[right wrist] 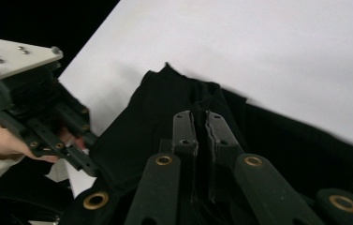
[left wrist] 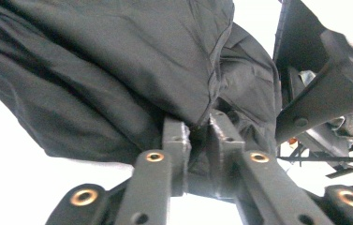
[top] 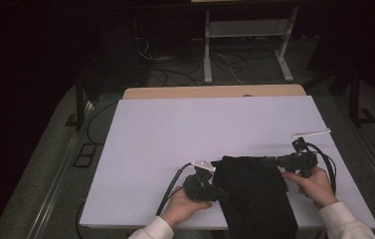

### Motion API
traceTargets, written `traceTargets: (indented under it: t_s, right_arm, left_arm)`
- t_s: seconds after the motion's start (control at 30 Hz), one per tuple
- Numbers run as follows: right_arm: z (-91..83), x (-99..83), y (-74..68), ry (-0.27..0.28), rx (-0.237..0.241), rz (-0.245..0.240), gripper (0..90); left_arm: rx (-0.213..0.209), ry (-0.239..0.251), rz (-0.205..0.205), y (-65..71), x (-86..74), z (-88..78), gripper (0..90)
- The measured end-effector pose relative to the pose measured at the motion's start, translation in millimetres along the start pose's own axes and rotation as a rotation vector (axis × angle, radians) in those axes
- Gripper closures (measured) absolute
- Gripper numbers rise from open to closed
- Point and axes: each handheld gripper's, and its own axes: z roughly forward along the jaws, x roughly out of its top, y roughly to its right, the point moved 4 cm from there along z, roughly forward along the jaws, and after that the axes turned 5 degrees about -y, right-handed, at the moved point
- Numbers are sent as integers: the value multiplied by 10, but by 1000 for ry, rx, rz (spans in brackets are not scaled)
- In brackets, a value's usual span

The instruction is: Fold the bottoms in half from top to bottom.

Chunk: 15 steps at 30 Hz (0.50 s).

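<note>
Item: black cloth, a dark garment-like fabric, lying bunched at the near edge of the white table, with its near end hanging over that edge. It sits between the two hands.

Left gripper: at the cloth's left edge, jaws drawn close together with a fold of fabric pinched between them, as the left gripper view shows.

Right gripper: at the cloth's far right corner, pointing left across its far edge. In the right gripper view the jaws stand nearly together; a thin layer of cloth appears caught between them, though black on black makes this hard to confirm.

Also present: a slim white strip at the far right of the table, well apart from the cloth.

Step in hand, as judged: spreading or folding the cloth. Handling note: keep both pinches firm on single edges, draw the hands apart evenly so the fabric goes taut without slipping, and lift it just clear of the table before laying it flat.
</note>
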Motion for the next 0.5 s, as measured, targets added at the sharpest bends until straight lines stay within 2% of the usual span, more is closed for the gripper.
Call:
traceTargets:
  t_s: [0.03, 0.07, 0.1, 0.17, 0.27, 0.33, 0.5]
  right_arm:
    - [-9, -23, -22, 1, 6, 2, 827]
    - [-20, -55, -53, 4, 13, 0, 826]
    - [-26, -74, -69, 5, 18, 3, 826]
    - [-31, -93, -82, 6, 21, 4, 826]
    - [-54, -171, -155, 3, 39, 4, 827]
    - [-62, -189, -176, 2, 43, 4, 826]
    - [-91, -273, -265, 5, 61, -7, 826]
  left_arm:
    - [4, 7, 5, 4, 3, -8, 730]
    - [5, 15, 5, 4, 8, -16, 641]
    - [4, 31, 0, 1, 16, -29, 602]
    - [8, 54, -19, -8, 30, -64, 582]
    - [18, 86, -30, -27, 40, -118, 484]
    - [-1, 108, -30, -37, 45, -155, 469]
    - [11, 149, -43, -91, 55, -215, 406]
